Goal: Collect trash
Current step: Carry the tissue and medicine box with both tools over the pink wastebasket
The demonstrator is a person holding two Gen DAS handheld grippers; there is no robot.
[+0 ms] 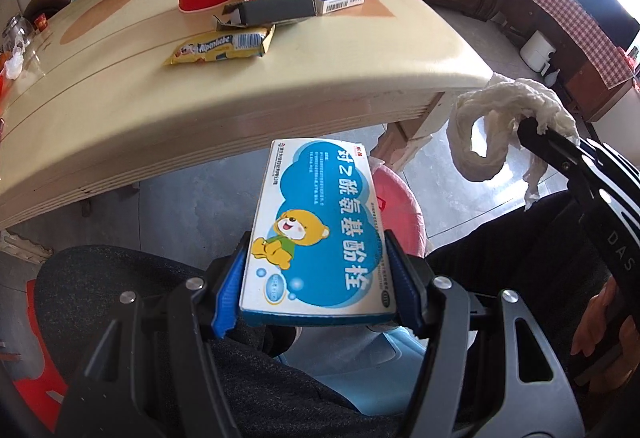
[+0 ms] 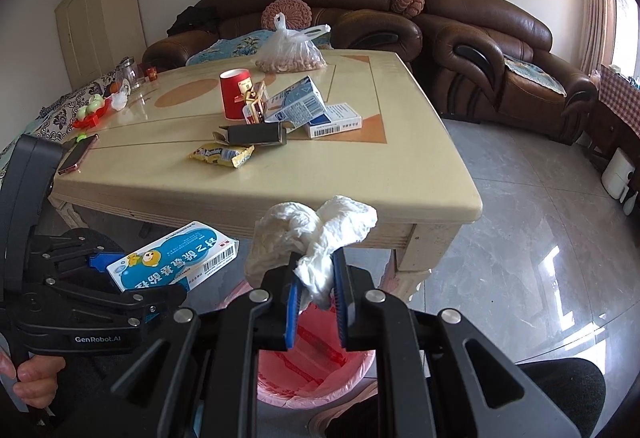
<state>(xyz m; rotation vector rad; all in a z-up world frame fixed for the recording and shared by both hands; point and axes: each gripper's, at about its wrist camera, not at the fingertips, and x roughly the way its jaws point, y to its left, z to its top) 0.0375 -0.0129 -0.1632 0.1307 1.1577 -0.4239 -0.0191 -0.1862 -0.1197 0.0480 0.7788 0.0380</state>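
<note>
Worktop (image 2: 360, 173) holds leftover clutter: red cup (image 2: 235, 93), blue-white carton (image 2: 298, 103), dark open box (image 2: 256, 133), yellow candy wrapper (image 2: 222, 153), all near each other mid-surface. Pink-lined bin (image 2: 316, 378) sits on the floor just off the near edge, directly under the right claw (image 2: 316, 302). Left claw (image 1: 318, 286) clamped on medicine box (image 1: 320, 226), blue pads on both long sides, box sticking out forward past the tips, off the worktop, partly over the bin rim. Right claw pinched on crumpled tissue (image 2: 316, 234); the wad bulges above the tips, tail hanging between them over the bin.
</note>
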